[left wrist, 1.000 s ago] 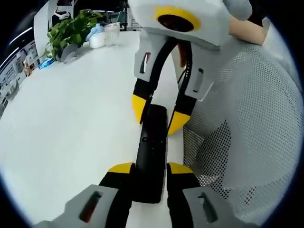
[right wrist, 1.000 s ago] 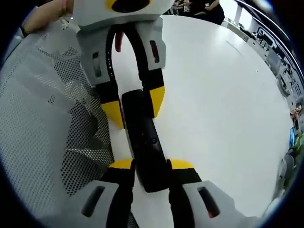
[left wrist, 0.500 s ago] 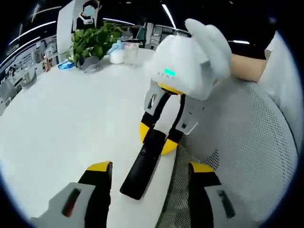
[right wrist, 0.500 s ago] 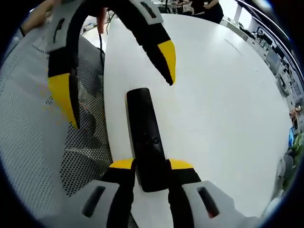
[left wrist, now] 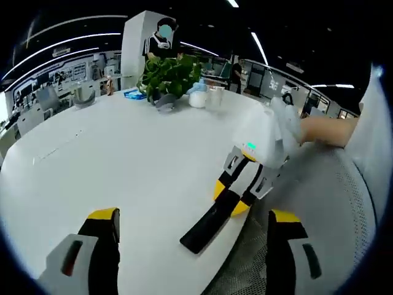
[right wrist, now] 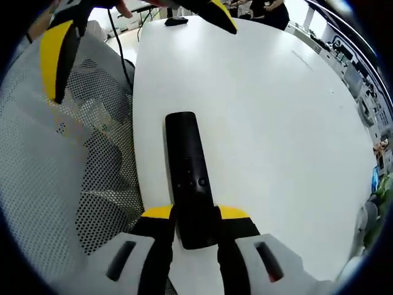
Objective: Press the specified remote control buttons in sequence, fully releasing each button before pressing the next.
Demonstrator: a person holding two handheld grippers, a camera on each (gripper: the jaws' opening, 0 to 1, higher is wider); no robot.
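A black remote (right wrist: 186,166) lies lengthwise on the white table (right wrist: 270,123), close to its edge. My right gripper (right wrist: 195,212) is shut on the remote's near end, with a yellow tip on each side. In the left gripper view the same remote (left wrist: 209,225) points toward me, and the right gripper (left wrist: 231,198) holds its far end. My left gripper (left wrist: 193,216) is open wide and held back above the table, with nothing between its jaws. Its yellow fingertips (right wrist: 56,49) show spread apart at the top of the right gripper view.
A white mesh chair (left wrist: 325,239) stands against the table edge beside the remote. A potted plant (left wrist: 169,74), cups (left wrist: 209,98) and a blue item (left wrist: 132,94) sit at the far side. A small black object (right wrist: 176,21) with a cable lies farther along. A person's forearm (left wrist: 325,129) reaches in.
My left gripper has let go of the remote, opened wide and pulled back and up. The right gripper stays shut on the remote, which has not moved.
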